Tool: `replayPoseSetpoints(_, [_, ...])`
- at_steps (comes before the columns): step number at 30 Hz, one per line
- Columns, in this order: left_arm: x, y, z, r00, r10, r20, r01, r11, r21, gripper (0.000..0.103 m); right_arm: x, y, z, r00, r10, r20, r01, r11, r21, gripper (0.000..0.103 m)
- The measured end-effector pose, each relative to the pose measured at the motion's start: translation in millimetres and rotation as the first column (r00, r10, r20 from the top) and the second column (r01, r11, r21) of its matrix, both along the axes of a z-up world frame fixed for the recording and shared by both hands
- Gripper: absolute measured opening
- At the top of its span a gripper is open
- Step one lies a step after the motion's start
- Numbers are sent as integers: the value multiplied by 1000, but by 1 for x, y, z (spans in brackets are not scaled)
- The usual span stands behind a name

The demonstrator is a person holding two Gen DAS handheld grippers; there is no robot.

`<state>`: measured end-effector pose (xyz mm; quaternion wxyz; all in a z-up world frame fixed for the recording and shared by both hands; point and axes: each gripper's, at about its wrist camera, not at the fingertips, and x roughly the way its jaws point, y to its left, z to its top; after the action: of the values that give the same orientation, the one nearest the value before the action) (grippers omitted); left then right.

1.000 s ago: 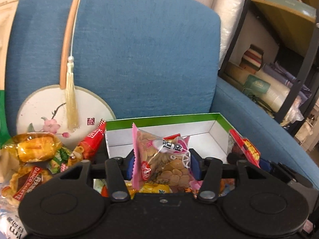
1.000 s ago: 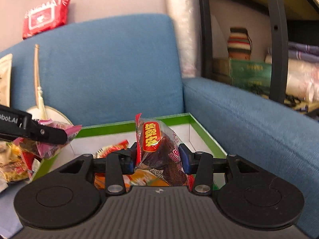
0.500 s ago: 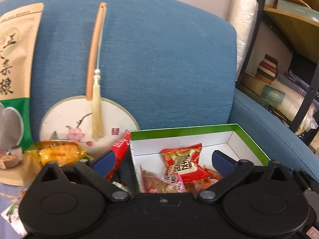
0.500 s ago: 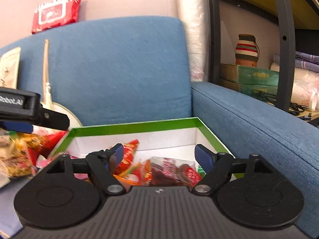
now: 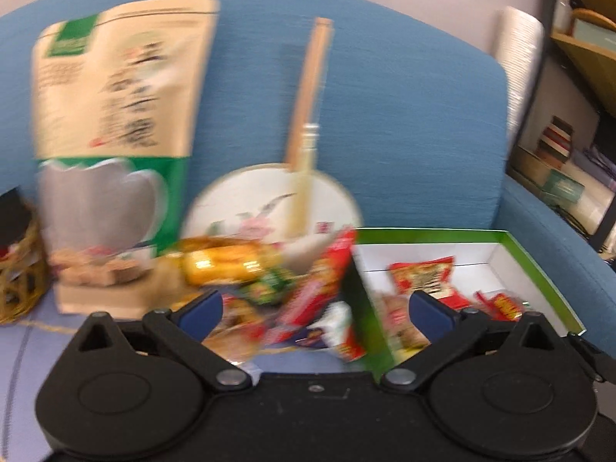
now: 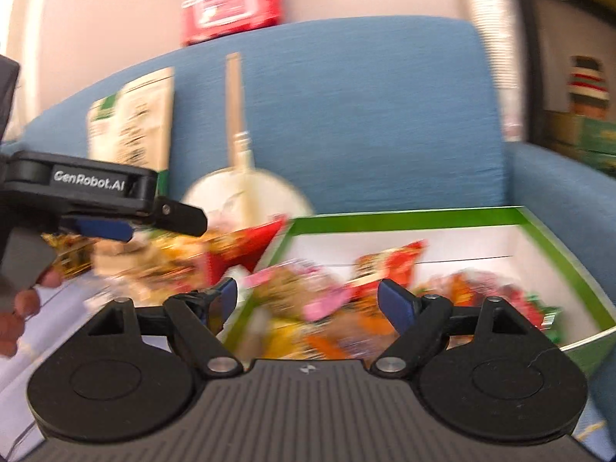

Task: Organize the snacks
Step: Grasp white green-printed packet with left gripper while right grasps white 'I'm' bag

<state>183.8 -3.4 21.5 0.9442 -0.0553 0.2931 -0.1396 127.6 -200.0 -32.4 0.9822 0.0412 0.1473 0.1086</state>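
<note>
A green-rimmed white box sits on the blue sofa seat with several snack packets inside, among them a red packet and a pink packet. Left of the box lies a loose pile of snacks, with a yellow packet on top. My left gripper is open and empty, pointing at the pile and the box's left wall. My right gripper is open and empty above the box's left part. The left gripper also shows in the right wrist view, over the pile.
A tall paper snack bag and a round fan with a wooden handle lean on the sofa back. A wicker basket stands at far left. A red pack lies on the backrest top. Shelves stand at the right. A hand holds the left gripper.
Both grippers opened and let their packets drop into the box. Both views have since swung left, toward the loose snack pile.
</note>
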Motion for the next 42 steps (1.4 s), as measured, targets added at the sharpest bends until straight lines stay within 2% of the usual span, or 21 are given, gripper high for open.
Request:
replayPoseSetpoints(5, [15, 57, -13, 989, 136, -61, -131, 988, 78, 103, -5, 28, -4, 994, 106, -6, -106, 994, -33, 103])
replayPoseSetpoints(7, [25, 74, -20, 982, 168, -83, -162, 984, 74, 103, -5, 35, -6, 992, 129, -6, -129, 991, -43, 103])
replayPoseSetpoints(14, [40, 96, -47, 977, 155, -149, -153, 988, 26, 103, -10, 46, -9, 980, 197, -3, -197, 979, -55, 103])
replayPoseSetpoints(17, [37, 97, -57, 979, 71, -191, -80, 996, -43, 103, -14, 51, -8, 971, 240, 8, -239, 970, -49, 103])
replayPoseSetpoints(18, [34, 97, -59, 978, 46, -205, -59, 997, -59, 92, -16, 53, -7, 967, 256, 11, -255, 966, -50, 103])
replayPoseSetpoints(19, [29, 94, -60, 977, 34, -208, -45, 998, -50, 78, -19, 57, -7, 962, 273, 12, -272, 961, -56, 103])
replayPoseSetpoints(20, [23, 89, -61, 977, 11, -214, -19, 999, -35, 69, -21, 60, -7, 957, 291, 12, -290, 955, -65, 103])
replayPoseSetpoints(21, [17, 85, -61, 975, -11, -223, 5, 1000, -24, 51, -23, 63, -7, 951, 310, 9, -309, 948, -79, 103])
replayPoseSetpoints(22, [9, 80, -61, 971, -28, -239, 26, 1000, -15, 44, -25, 67, -7, 944, 329, 5, -327, 940, -93, 103])
replayPoseSetpoints(24, [-8, 72, -60, 964, -62, -260, 60, 998, -15, 45, -26, 74, -9, 932, 362, -20, -362, 926, -107, 103])
replayPoseSetpoints(26, [-20, 69, -60, 961, -83, -264, 79, 997, -29, 63, -26, 81, -13, 912, 404, -66, -409, 908, -91, 103])
replayPoseSetpoints(27, [-29, 70, -57, 963, -81, -257, 73, 997, -37, 87, -25, 84, -15, 904, 418, -85, -424, 902, -79, 103])
replayPoseSetpoints(28, [-37, 73, -54, 969, -70, -238, 60, 997, -47, 103, -24, 86, -18, 896, 432, -107, -440, 896, -66, 103])
replayPoseSetpoints(31, [-46, 85, -46, 976, -50, -214, 35, 997, -73, 103, -21, 93, -26, 881, 435, -189, -446, 895, -19, 103])
replayPoseSetpoints(33, [-42, 89, -49, 968, -77, -239, 56, 994, -95, 103, -16, 93, -31, 879, 400, -261, -407, 913, 31, 103])
replayPoseSetpoints(37, [-39, 90, -59, 956, -112, -270, 83, 990, -116, 103, -15, 89, -36, 852, 341, -396, -314, 940, 133, 103])
replayPoseSetpoints(39, [-44, 91, -63, 942, -159, -296, 116, 981, -158, 103, -18, 91, -36, 841, 365, -400, -336, 931, 143, 103])
replayPoseSetpoints(41, [-48, 87, -69, 915, -220, -338, 162, 968, -192, 94, -20, 94, -35, 839, 382, -389, -357, 924, 137, 103])
replayPoseSetpoints(42, [-51, 86, -70, 912, -227, -342, 169, 967, -191, 94, -19, 94, -35, 840, 379, -389, -355, 925, 135, 103])
